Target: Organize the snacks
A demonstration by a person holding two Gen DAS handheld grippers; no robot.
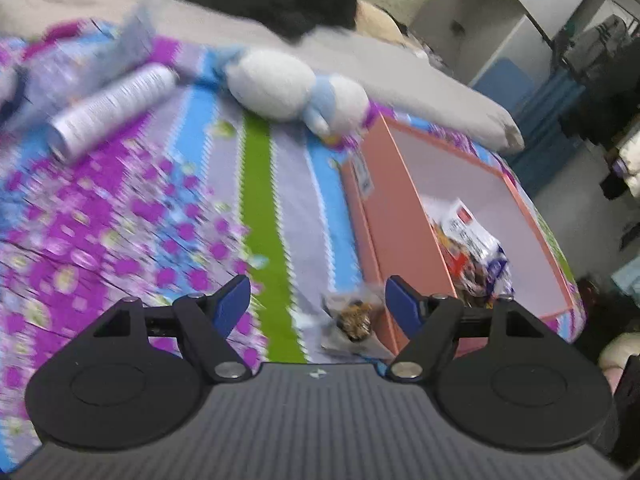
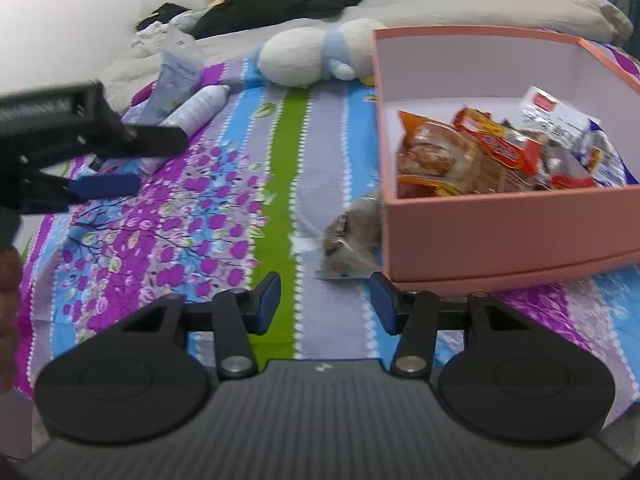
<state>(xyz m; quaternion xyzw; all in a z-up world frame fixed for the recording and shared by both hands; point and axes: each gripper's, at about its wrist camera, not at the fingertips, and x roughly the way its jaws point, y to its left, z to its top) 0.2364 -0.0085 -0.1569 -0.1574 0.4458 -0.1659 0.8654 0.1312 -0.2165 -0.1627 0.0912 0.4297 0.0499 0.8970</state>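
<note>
A pink box (image 2: 508,232) sits on the patterned bedspread and holds several snack packets (image 2: 472,156). It also shows in the left wrist view (image 1: 396,220), with packets (image 1: 476,256) inside. One clear snack packet (image 2: 352,236) lies on the bedspread against the box's left wall; it also shows in the left wrist view (image 1: 356,320). My right gripper (image 2: 325,304) is open and empty, just in front of that packet. My left gripper (image 1: 318,304) is open and empty, with the packet near its right finger. The left gripper also shows at the left edge of the right wrist view (image 2: 100,160).
A white and blue plush toy (image 2: 316,54) lies behind the box. A white cylindrical bottle (image 2: 198,108) and a pale pouch (image 2: 176,76) lie at the back left. Grey bedding and dark clothes are piled at the far end. The bed edge is to the right in the left wrist view.
</note>
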